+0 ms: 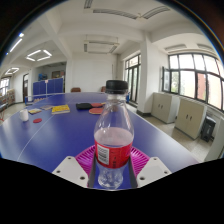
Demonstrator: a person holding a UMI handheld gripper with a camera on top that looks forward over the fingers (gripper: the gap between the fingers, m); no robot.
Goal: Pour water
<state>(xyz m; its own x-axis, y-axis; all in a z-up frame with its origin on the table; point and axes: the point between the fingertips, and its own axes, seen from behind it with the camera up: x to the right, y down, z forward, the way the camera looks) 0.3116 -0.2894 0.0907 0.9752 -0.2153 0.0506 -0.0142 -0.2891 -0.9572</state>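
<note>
A clear plastic water bottle (114, 135) with a black cap and a red label stands upright between my gripper's (112, 168) two fingers. The pink pads (87, 157) press against both sides of the bottle at its lower part. The bottle is held above the blue table (50, 135). Its lower part is clear and I cannot tell the water level. No cup or glass shows close to the bottle.
The blue table stretches ahead, with a white cup (24, 115) and a red disc (37, 121) at the left, a yellow thing (60, 109) and red items (97, 110) farther back. White cabinets (188, 117) stand under windows at the right.
</note>
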